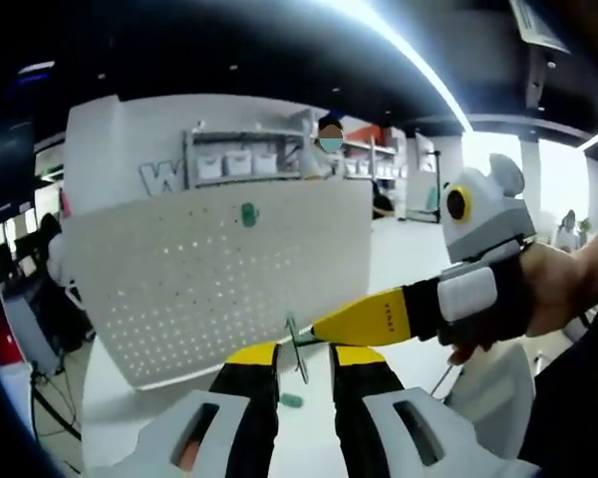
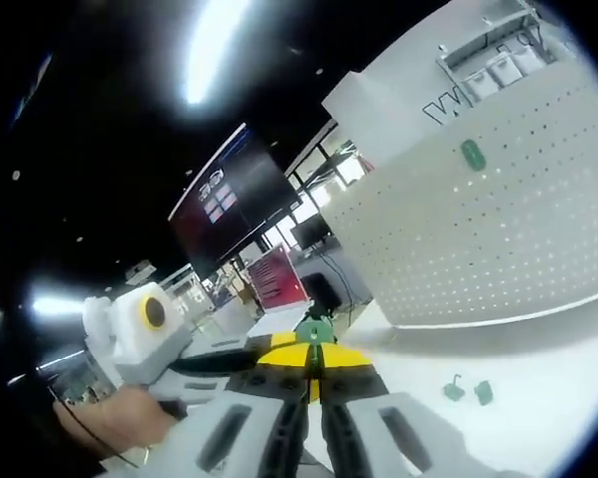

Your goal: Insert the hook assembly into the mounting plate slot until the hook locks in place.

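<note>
Low in the left gripper view, our left gripper (image 1: 304,351) and right gripper (image 1: 324,327) pinch one metal hook (image 1: 297,344) together. Mid-frame, the pegboard (image 1: 219,279) already carries one green piece (image 1: 247,213); insertion remains.

dark ceiling with strip light (image 1: 409,60), wall screen (image 2: 234,204), shelving (image 1: 241,157)

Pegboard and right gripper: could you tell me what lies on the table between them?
In the right gripper view, two small green parts lie on the table there.
</note>
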